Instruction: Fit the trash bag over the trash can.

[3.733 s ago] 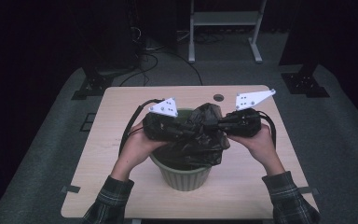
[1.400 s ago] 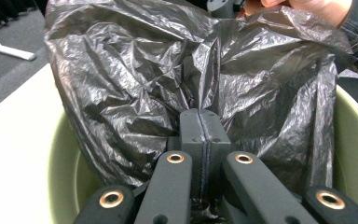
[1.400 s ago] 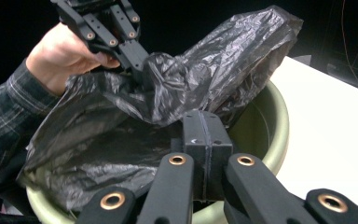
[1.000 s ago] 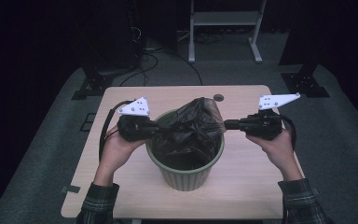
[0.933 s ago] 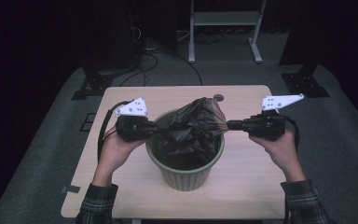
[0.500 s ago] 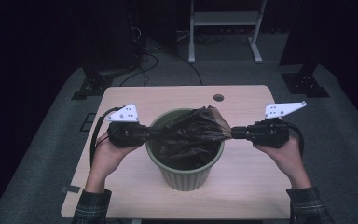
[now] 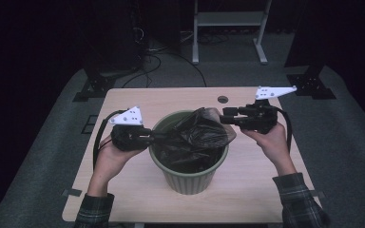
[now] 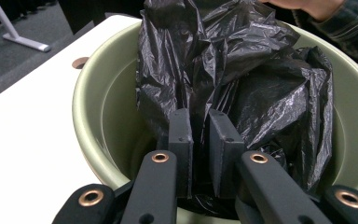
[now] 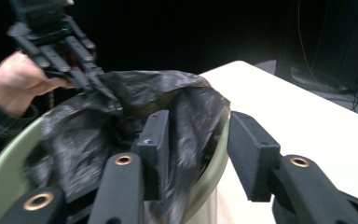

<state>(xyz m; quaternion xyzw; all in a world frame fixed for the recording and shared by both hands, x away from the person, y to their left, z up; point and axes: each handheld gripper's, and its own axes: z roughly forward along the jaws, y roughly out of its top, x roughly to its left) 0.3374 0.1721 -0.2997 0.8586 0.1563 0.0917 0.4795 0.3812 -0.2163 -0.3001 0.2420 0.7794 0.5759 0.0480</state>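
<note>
right gripper (image 7: 224, 117) shifted back, jaws just opening – released | left gripper (image 7: 153, 138) clamps one bag (image 7: 197, 140) | one bin (image 7: 190, 178)

Right gripper (image 7: 224, 117) jaws just opening, bag (image 7: 197, 137) edge released over bin (image 7: 190, 178) rim.

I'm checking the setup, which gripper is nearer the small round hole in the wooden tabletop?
Right. The right gripper sits just below the hole; the left gripper is farther, across the green bucket.
</note>
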